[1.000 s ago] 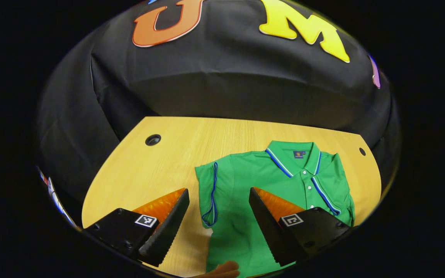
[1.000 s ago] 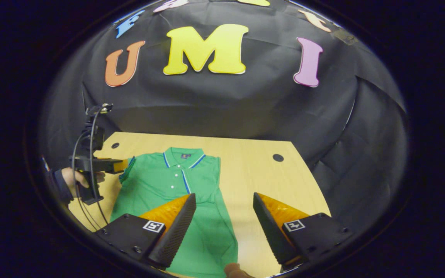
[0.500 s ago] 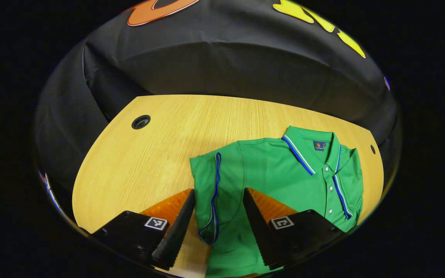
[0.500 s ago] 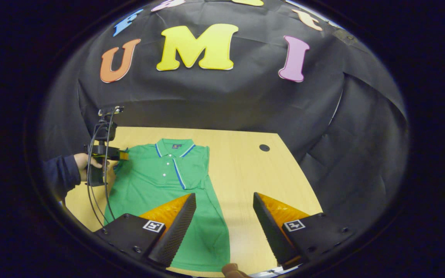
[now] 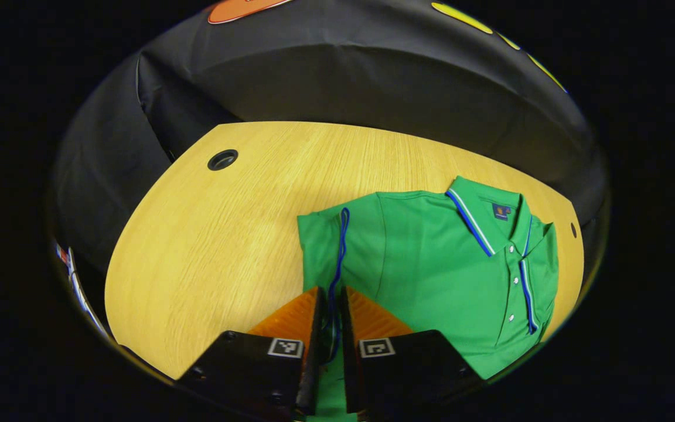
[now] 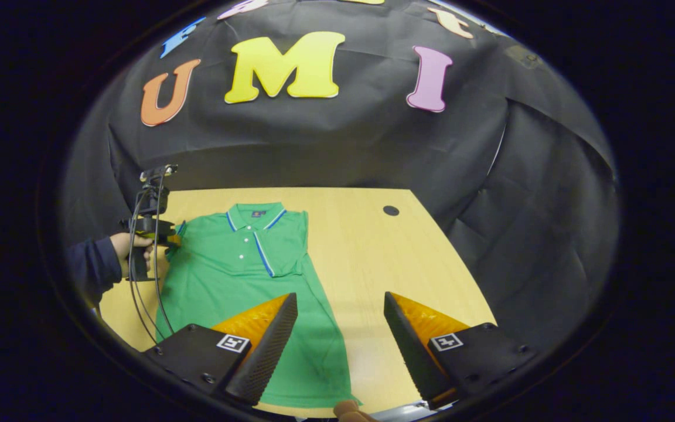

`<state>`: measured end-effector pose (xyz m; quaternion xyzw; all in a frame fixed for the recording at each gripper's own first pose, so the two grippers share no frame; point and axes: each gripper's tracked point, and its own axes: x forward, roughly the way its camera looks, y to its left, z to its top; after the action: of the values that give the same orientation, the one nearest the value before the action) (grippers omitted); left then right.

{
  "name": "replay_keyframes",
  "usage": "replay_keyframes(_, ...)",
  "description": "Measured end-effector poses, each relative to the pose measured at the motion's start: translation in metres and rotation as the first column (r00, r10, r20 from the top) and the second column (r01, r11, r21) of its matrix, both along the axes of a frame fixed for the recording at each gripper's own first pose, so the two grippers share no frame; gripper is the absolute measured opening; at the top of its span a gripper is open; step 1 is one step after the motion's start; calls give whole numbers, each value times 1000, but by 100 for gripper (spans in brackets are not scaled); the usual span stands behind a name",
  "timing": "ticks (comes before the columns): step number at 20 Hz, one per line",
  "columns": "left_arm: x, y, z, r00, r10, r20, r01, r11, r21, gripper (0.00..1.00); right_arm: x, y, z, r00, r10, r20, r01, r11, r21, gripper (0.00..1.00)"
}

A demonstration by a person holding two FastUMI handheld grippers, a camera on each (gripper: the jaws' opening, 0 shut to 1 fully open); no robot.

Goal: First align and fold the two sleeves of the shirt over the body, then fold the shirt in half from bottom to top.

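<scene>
Since a second ago my left gripper has dropped toward the shirt and its fingers have gone from wide apart to nearly together, now pinching the blue-piped cuff of the sleeve between them; both fingers press on the fabric. My right gripper has backed away from the shirt a bit, jaws unchanged, spread wide with nothing between them, hanging above the shirt's lower hem side and the bare wood just beside it. The shirt, green polo with blue and white trim on the collar, lies flat on the wooden table, collar toward the booth wall, hem toward me. In the right gripper view the shirt sits on the table's left half; the sleeve on the side nearer the right gripper is folded in over the body, edge straight. The other sleeve is at the shirt's far side from that gripper, where the left gripper meets it, held by my hand in a dark sleeve, cables hanging down from it. A round cable hole in the table sits beyond the shirt's collar corner, well apart from the fabric; another hole shows in the left gripper view, far from the gripped sleeve.
</scene>
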<state>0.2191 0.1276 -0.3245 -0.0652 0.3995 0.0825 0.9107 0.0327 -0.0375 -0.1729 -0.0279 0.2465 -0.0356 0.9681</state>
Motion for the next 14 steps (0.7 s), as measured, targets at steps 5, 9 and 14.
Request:
replay_keyframes(5,3,0,0,998,-53,-25,53,998,18,5,-3,3,19,999,-13,42,12,1000,23,93)
replay_keyframes(9,3,-4,11,997,-76,-10,76,997,12,3,-3,2,28,998,-13,66,10,999,40,93)
replay_keyframes(14,10,-30,45,989,-141,34,139,989,49,3,0,-4,29,996,-31,81,28,999,45,93)
